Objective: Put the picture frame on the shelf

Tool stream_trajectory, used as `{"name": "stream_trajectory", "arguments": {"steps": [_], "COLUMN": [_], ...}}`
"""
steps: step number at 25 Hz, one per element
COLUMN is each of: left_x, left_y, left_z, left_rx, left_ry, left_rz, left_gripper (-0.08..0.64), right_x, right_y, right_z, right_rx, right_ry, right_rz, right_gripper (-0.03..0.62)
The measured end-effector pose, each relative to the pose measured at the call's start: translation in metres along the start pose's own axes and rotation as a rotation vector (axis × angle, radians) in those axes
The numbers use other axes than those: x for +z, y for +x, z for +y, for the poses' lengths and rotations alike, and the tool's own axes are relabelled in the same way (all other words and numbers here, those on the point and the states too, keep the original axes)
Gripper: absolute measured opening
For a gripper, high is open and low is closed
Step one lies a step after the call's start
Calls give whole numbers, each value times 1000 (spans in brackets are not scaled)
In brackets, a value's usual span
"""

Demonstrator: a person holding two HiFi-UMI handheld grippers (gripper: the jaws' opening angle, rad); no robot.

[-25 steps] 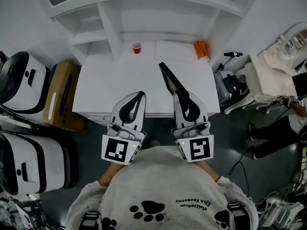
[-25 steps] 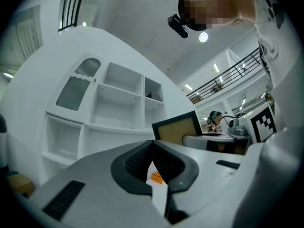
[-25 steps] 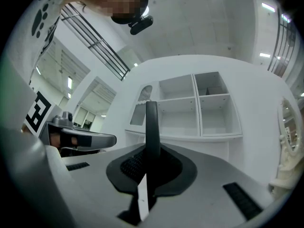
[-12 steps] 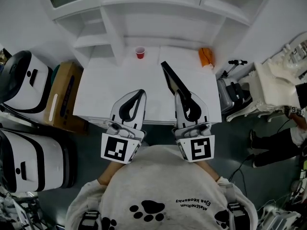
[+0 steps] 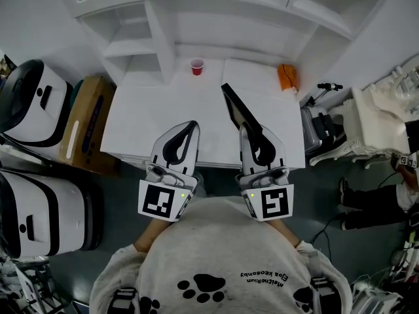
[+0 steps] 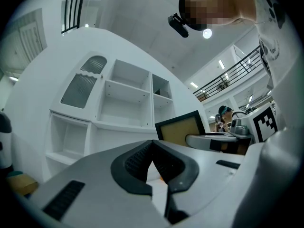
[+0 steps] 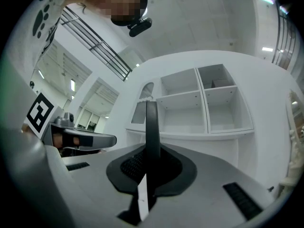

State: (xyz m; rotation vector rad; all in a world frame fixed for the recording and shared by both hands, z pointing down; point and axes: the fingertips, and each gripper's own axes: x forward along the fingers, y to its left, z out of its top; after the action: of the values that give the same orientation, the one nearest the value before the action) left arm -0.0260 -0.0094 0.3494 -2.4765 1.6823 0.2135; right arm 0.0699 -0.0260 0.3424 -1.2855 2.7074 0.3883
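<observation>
The picture frame (image 5: pixel 234 108), black-rimmed with a tan face (image 6: pixel 182 129), stands on edge over the white table (image 5: pixel 147 120), slanting up toward the white shelf unit (image 5: pixel 216 18). My right gripper (image 5: pixel 247 129) is shut on its lower edge; in the right gripper view the frame's dark edge (image 7: pixel 152 125) rises straight out between the pads. My left gripper (image 5: pixel 193 125) hangs beside it over the table's front edge, shut with nothing in it; its tips (image 6: pixel 152 142) meet. The shelf's open compartments (image 7: pixel 199 103) are ahead of both grippers.
A red cup (image 5: pixel 197 65) and an orange object (image 5: pixel 287 77) sit at the back of the table, under the shelf. A cardboard box (image 5: pixel 82 126) and white machines (image 5: pixel 29 103) stand on the left. White furniture and cables (image 5: pixel 373 116) crowd the right.
The head view has drifted, so the table, cup and shelf sit slightly further right in the picture. Both grippers keep their places, and the frame stays in the right one.
</observation>
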Motion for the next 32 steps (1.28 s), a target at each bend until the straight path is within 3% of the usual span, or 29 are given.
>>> {"name": "stream_trajectory", "arguments": {"steps": [14, 18, 32], "left_x": [7, 8, 6], "left_y": [48, 67, 119], "left_z": [34, 43, 72], "left_rx": [-82, -105, -198], "left_ry": [-4, -1, 15], "left_rz": [-16, -22, -36], "left_gripper": [20, 20, 20], "right_x": [9, 21, 14], "right_y": [51, 72, 119], "right_z": [-16, -27, -51], "right_rx": [-49, -95, -166], "right_ry": [-32, 19, -16], "right_rz": [-21, -79, -103], "right_gripper": [51, 51, 51]}}
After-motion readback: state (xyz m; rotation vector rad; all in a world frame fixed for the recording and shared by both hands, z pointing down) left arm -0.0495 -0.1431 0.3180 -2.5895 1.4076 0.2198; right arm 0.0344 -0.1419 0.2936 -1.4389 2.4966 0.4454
